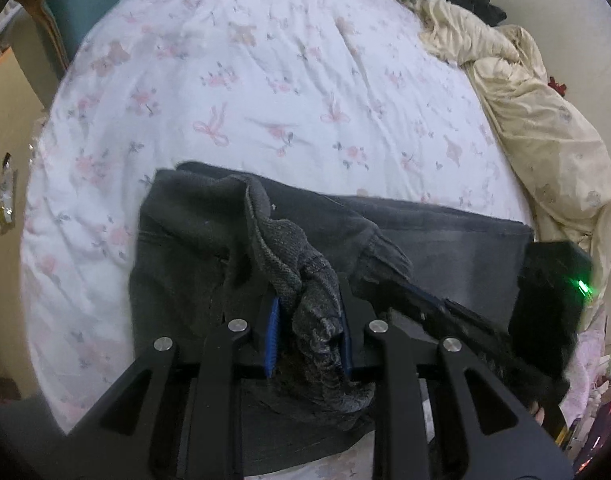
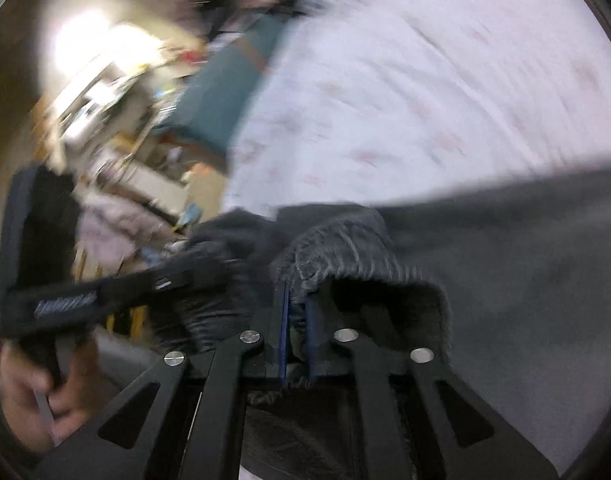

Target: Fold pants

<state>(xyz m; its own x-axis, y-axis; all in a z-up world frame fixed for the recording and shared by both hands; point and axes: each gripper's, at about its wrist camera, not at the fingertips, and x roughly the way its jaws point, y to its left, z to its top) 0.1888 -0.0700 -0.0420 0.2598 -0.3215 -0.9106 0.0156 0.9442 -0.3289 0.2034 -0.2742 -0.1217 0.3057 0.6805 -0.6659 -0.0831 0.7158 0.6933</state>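
Observation:
Dark grey pants (image 1: 445,240) lie on a bed with a white floral sheet (image 1: 265,80). My left gripper (image 1: 309,304) is shut on a bunched, ribbed edge of the pants (image 1: 289,256), lifted off the rest of the fabric. The right gripper shows in the left wrist view (image 1: 437,304), coming in from the right beside it. In the blurred right wrist view my right gripper (image 2: 297,300) is shut on a fuzzy grey edge of the pants (image 2: 337,244). The left gripper (image 2: 177,276) reaches in from the left there, held by a hand (image 2: 29,384).
A crumpled cream blanket (image 1: 525,112) with dark clothes (image 1: 477,0) lies along the bed's right side. A teal bench (image 2: 221,96) stands by the far bed edge, with cluttered shelves (image 2: 105,92) beyond. Floor shows left of the bed (image 1: 9,120).

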